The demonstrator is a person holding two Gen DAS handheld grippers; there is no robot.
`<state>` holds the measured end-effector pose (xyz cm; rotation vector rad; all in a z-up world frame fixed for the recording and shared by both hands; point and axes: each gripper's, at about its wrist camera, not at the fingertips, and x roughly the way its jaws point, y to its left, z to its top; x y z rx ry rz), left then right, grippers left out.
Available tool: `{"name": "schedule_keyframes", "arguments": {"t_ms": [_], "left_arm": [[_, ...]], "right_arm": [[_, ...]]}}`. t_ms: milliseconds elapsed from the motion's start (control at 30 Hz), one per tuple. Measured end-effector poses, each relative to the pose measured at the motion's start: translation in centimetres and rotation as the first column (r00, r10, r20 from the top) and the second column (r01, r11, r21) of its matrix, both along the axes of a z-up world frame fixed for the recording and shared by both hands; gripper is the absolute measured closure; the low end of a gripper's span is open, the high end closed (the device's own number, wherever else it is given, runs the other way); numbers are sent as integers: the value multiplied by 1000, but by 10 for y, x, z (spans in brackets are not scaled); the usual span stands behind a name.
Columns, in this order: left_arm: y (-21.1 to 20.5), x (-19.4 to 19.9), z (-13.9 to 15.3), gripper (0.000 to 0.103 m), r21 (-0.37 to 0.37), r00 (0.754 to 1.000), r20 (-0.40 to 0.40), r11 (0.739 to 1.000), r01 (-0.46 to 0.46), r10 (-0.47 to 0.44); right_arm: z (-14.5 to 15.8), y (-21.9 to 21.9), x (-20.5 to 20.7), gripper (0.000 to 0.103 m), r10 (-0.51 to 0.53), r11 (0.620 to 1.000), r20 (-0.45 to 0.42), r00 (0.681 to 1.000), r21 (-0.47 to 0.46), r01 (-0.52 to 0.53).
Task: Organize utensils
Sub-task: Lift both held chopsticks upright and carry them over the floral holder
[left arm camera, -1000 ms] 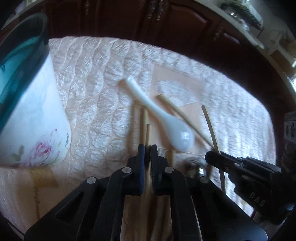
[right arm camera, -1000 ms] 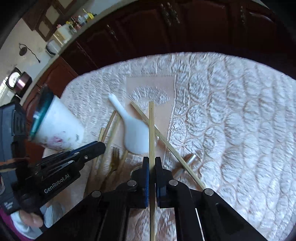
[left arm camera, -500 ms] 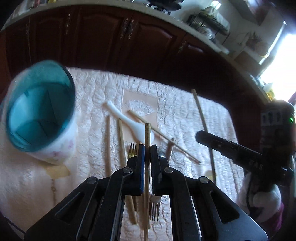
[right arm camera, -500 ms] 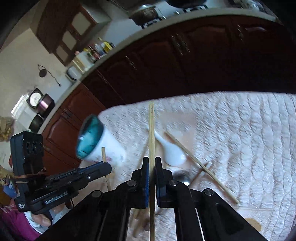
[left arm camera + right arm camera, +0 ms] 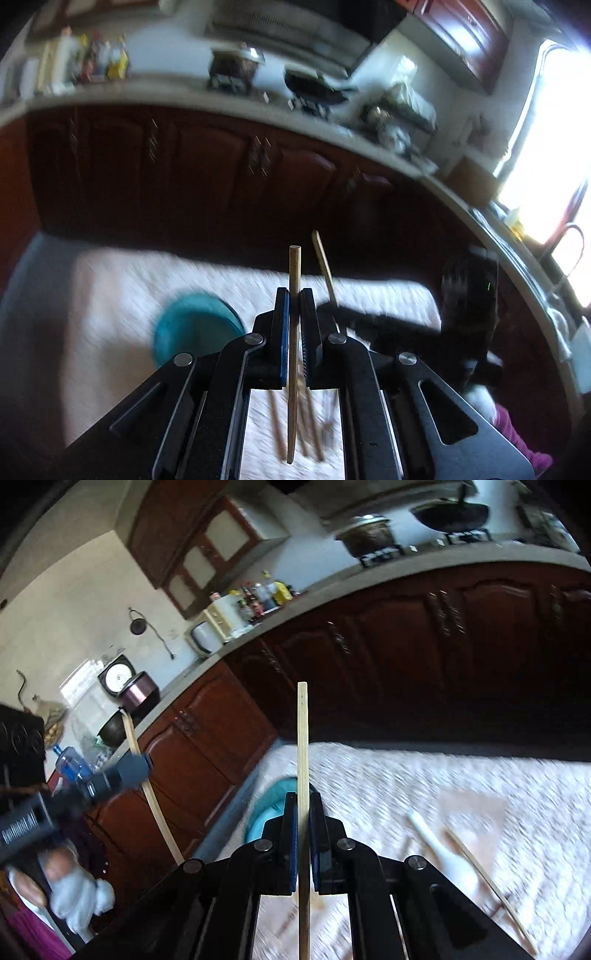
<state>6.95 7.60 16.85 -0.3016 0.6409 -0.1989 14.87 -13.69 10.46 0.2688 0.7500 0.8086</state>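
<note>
- Left wrist view: your left gripper point(image 5: 294, 295) is clenched on a chopstick point(image 5: 293, 354), which runs straight up between the pads with a long tail hanging below. Gripped this far from either end, it could pivot in the pads if you swing hard.
- The teal-rimmed cup point(image 5: 195, 328) stands on the quilted cloth point(image 5: 110, 332), below and to the left of your fingers. The picture is smeared with motion, so aiming for its mouth at this speed risks striking the rim and tipping it.
- The right gripper point(image 5: 334, 308) crosses close on the right, its own chopstick point(image 5: 324, 267) leaning toward yours. If both go for the cup together, the sticks may clash and one could be levered out of its grip.
- More sticks and what may be a fork, too blurred to be sure, lie on the cloth beneath the tail; lowering carelessly could scatter them.
- Right wrist view: your right gripper point(image 5: 303, 801) is clamped on a second chopstick point(image 5: 303, 775), with the cup point(image 5: 271, 808) just behind its fingers and half hidden. You cannot see the whole opening, so a blind drop may miss.
- The left gripper point(image 5: 129, 770) holds its stick point(image 5: 153, 797) out beyond the table edge; a slip there sends it to the floor.
- The white spoon point(image 5: 447, 853) and another chopstick point(image 5: 487, 882) remain on the cloth.
</note>
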Motion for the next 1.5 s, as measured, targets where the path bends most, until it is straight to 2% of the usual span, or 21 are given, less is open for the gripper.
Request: {"name": "schedule_keyframes", "arguments": {"t_ms": [100,200,333,533,767,1033,1133,1333,1500], "left_arm": [[26,5,23,99,20,996,59,997,-75,73],[41,14,33,99,74,981,126,985,-158,147],[56,34,20,99,83,971,132,974,-212,200],[65,57,-11,99,133,961,131,956,-260,243],[70,76,-34,99,140,952,150,947,-288,267],[73,82,-32,99,140,954,153,950,-278,257],[72,85,-40,99,123,960,112,955,-269,256],[58,79,-67,99,182,963,71,946,-270,261],[52,77,-89,99,195,965,17,945,-261,263]], "right_arm": [[10,19,7,98,-5,1000,39,999,16,4],[15,41,17,98,-27,999,93,995,24,25],[13,68,33,98,-44,999,153,987,19,42],[-12,90,55,98,-60,998,213,975,-18,65],[-38,101,78,98,-68,996,219,973,-45,79],[-47,92,73,98,-53,996,179,982,-57,64],[-49,88,62,98,-30,994,179,983,-96,48],[-60,83,47,98,9,987,138,990,-161,13],[-64,80,39,97,38,982,111,993,-190,-17]]}}
